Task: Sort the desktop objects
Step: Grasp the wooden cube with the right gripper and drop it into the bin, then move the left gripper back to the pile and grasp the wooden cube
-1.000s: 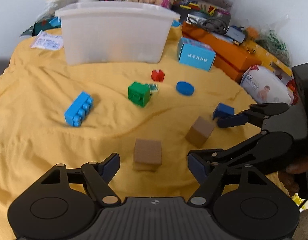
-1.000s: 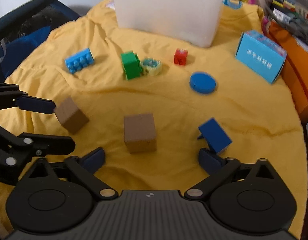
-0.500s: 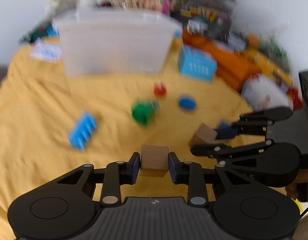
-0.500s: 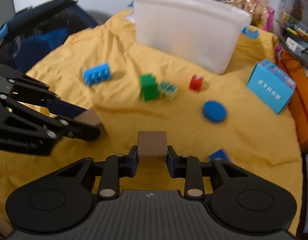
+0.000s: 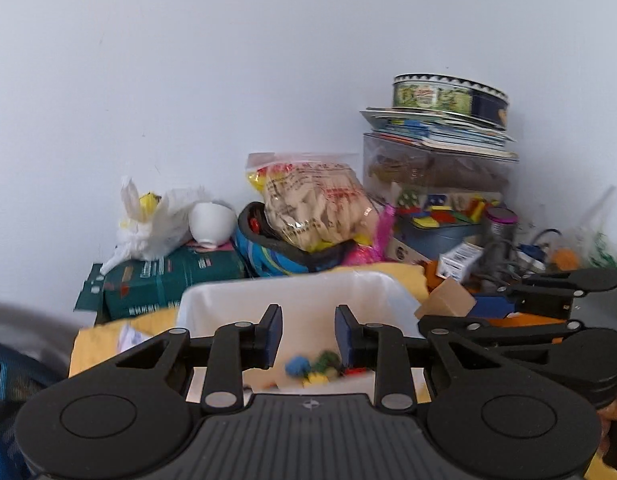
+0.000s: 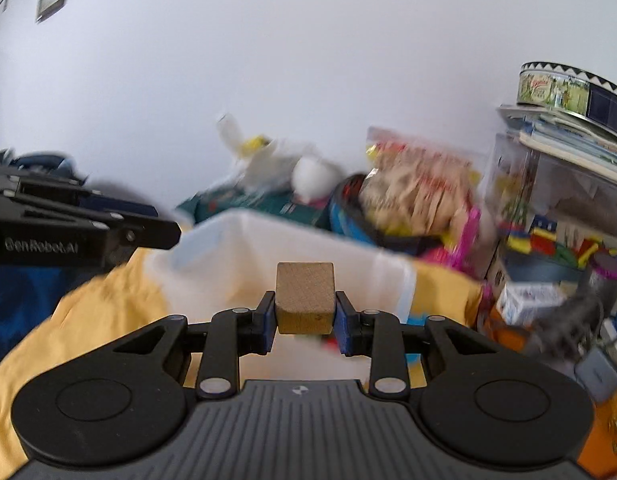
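Note:
My left gripper is open and empty, raised just in front of the white plastic bin. No cube shows between its pads. My right gripper is shut on a brown wooden cube and holds it up at the near rim of the bin. In the left wrist view the right gripper reaches in from the right with that cube at the bin's right corner. Small coloured bricks show blurred through the bin wall.
The yellow cloth covers the table. Behind the bin stand a green box, a white bag, a snack bag, a clear case with a round tin on top, and cables at right.
Both grippers rose from the cloth to the bin. The left gripper, shut on a wooden cube half a second ago, now stands open and empty. The right still holds its cube.

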Demonstrator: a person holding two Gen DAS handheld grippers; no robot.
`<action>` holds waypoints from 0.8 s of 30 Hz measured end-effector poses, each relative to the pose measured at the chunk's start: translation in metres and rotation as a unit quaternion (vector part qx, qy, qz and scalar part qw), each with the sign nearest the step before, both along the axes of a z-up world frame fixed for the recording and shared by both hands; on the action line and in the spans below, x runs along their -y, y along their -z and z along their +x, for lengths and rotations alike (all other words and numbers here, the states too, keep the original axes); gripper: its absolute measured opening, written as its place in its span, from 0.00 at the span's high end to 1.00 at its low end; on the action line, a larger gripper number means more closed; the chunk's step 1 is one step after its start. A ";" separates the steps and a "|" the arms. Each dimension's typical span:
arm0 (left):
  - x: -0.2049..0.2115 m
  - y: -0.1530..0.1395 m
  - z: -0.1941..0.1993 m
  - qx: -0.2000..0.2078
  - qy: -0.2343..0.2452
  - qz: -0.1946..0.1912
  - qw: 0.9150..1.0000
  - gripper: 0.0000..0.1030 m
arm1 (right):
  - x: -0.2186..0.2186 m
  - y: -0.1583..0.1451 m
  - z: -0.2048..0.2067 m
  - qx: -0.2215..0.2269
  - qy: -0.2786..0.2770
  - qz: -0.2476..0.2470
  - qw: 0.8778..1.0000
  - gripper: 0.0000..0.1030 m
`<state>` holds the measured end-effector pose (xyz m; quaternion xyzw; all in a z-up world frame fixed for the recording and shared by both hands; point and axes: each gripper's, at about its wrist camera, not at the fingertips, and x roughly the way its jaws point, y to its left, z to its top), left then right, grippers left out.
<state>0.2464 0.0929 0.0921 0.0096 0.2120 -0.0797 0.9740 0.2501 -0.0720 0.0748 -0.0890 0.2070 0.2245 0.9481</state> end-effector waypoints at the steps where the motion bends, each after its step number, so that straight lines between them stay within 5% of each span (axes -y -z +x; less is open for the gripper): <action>1: 0.001 0.002 0.009 -0.001 -0.002 0.002 1.000 0.69 | -0.004 0.000 0.011 -0.003 0.006 0.003 1.000 0.68; 8: 0.000 0.045 0.054 -0.072 -0.013 0.006 0.997 0.70 | -0.023 0.027 0.059 -0.057 0.035 -0.019 0.998 0.67; 9: -0.001 0.048 0.054 -0.080 -0.011 -0.002 0.997 0.71 | -0.026 0.031 0.062 -0.062 0.038 -0.022 0.997 0.61; 10: -0.002 0.049 0.052 -0.079 -0.013 -0.004 0.997 0.70 | -0.027 0.033 0.064 -0.065 0.038 -0.029 0.997 0.51; 14: -0.005 0.041 0.039 -0.069 -0.009 -0.007 0.998 0.52 | -0.026 0.032 0.055 -0.054 0.028 -0.041 0.997 0.49; 20: -0.003 0.033 -0.009 -0.042 -0.001 -0.013 0.999 0.39 | -0.015 0.018 0.036 -0.030 0.021 -0.030 0.999 0.39; 24: 0.008 0.059 -0.038 -0.079 0.017 -0.013 0.997 0.39 | 0.005 0.013 0.010 -0.018 0.026 -0.020 0.999 0.33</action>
